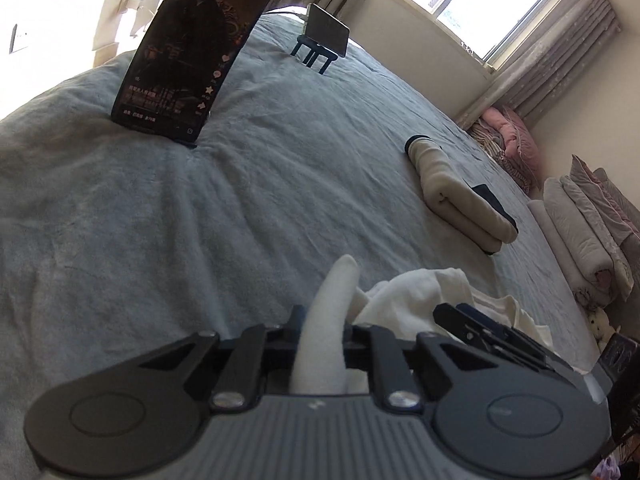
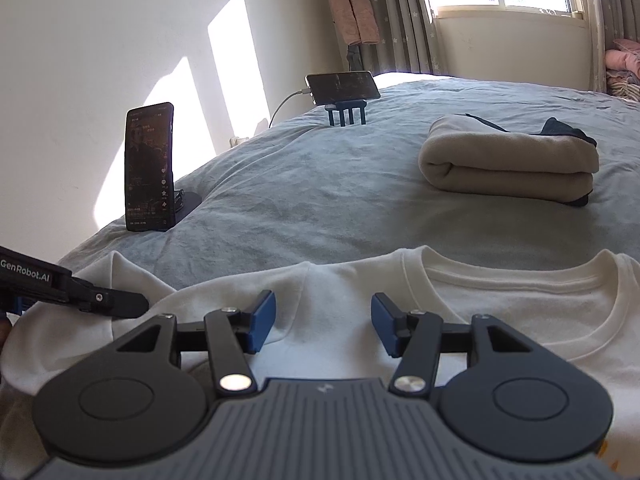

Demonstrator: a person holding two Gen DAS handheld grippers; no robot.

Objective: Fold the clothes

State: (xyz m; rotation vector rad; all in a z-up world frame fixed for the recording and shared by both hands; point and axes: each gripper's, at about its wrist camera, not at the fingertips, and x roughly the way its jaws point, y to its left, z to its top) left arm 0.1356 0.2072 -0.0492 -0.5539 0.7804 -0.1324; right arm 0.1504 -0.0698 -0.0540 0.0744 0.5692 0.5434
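Note:
A white T-shirt (image 2: 500,312) lies on the grey-blue bed (image 2: 320,184), collar toward the far side. My right gripper (image 2: 323,326) is open just above the shirt's shoulder, left of the collar, holding nothing. My left gripper (image 1: 322,332) is shut on a fold of the white T-shirt (image 1: 416,296), which sticks up between its jaws; it also shows at the left of the right wrist view (image 2: 120,306), at the shirt's sleeve. The right gripper shows in the left wrist view (image 1: 480,328) over the bunched cloth.
A folded beige garment (image 2: 508,164) (image 1: 460,200) lies farther back on the bed. A phone on a stand (image 2: 149,168) (image 1: 188,52) is at the left, and a second phone (image 2: 342,86) (image 1: 326,32) with a cable at the far side. Folded bedding (image 1: 588,224) lies beyond the bed's right edge.

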